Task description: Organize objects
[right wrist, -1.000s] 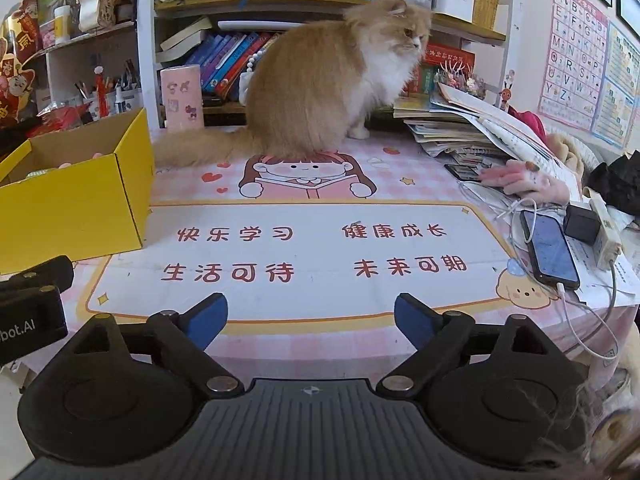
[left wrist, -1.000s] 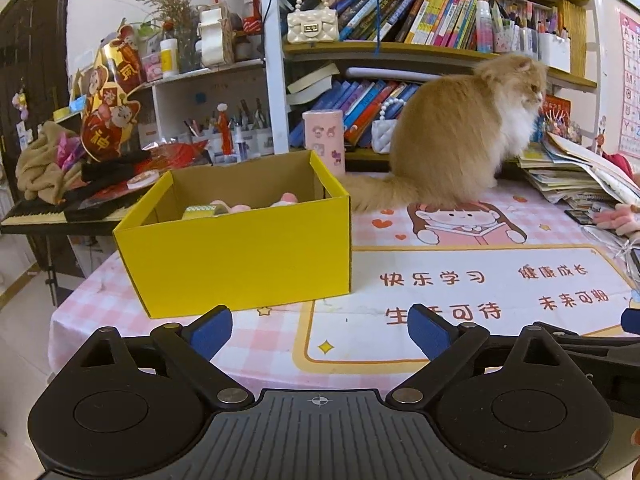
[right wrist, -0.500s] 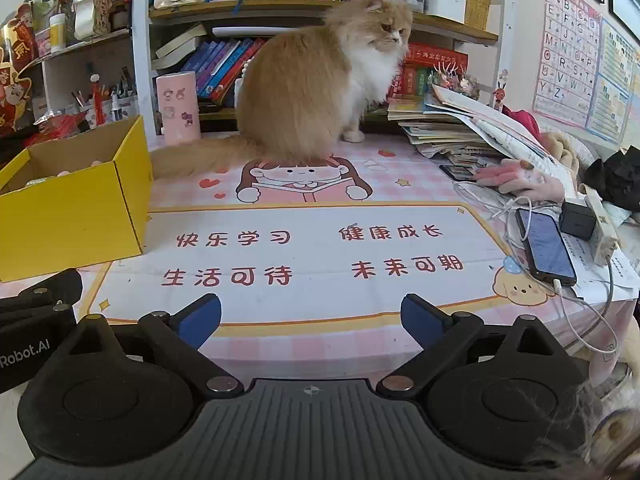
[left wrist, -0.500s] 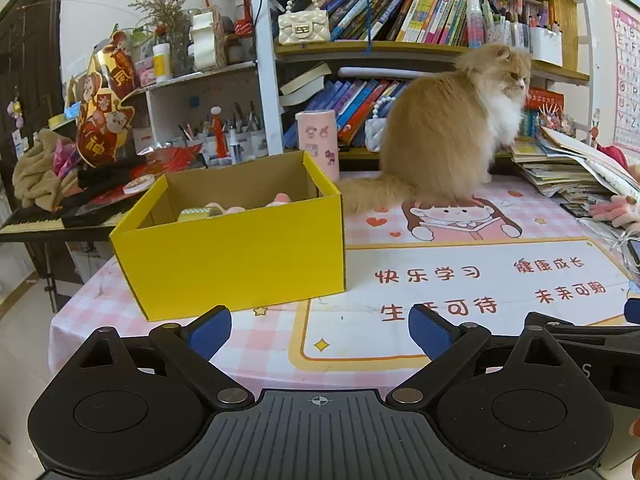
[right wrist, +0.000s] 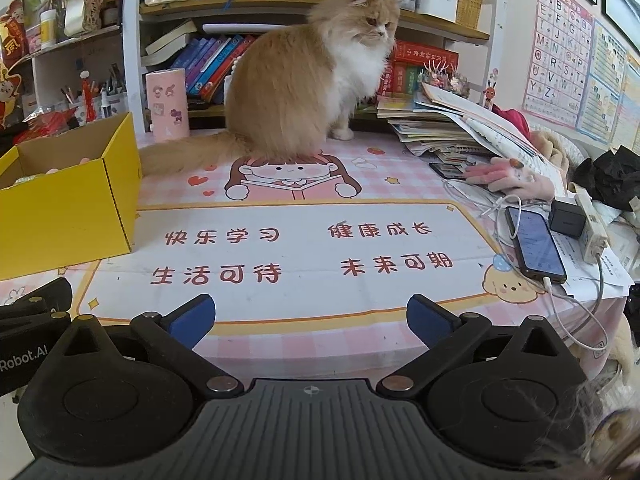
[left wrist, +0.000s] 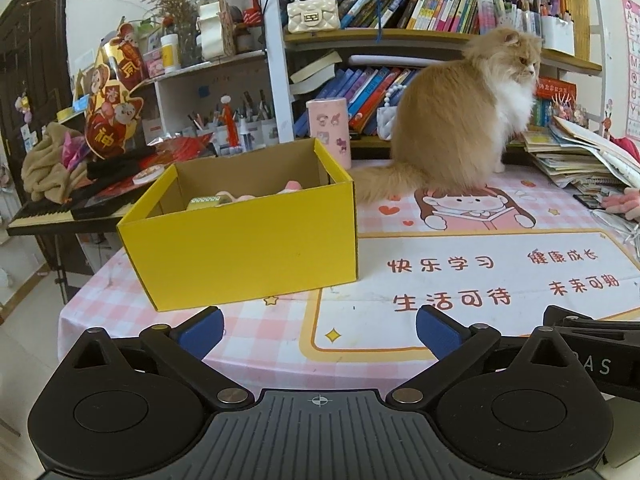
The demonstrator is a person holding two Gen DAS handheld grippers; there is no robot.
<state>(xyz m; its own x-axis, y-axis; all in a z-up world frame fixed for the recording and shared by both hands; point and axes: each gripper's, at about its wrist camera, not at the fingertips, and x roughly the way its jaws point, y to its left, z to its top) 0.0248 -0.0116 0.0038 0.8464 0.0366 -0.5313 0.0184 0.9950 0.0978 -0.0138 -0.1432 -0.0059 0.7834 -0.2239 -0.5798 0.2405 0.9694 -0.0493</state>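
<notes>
Hovering at the near edge of the pink checked table [left wrist: 120, 300], the left tongs [left wrist: 318, 330] and the right tongs [right wrist: 310, 318] both have their blue-padded jaws spreading wider, with nothing between them. Beyond the left tongs, at about eleven o'clock, stands the open yellow cardboard box [left wrist: 248, 248]; pale pink and green items lie inside, too hidden by its wall to name. At twelve o'clock from the right tongs, a fluffy orange-and-white cat [right wrist: 304, 92] sits on the table. A black smartphone [right wrist: 534, 246] on a white cable lies at two o'clock.
</notes>
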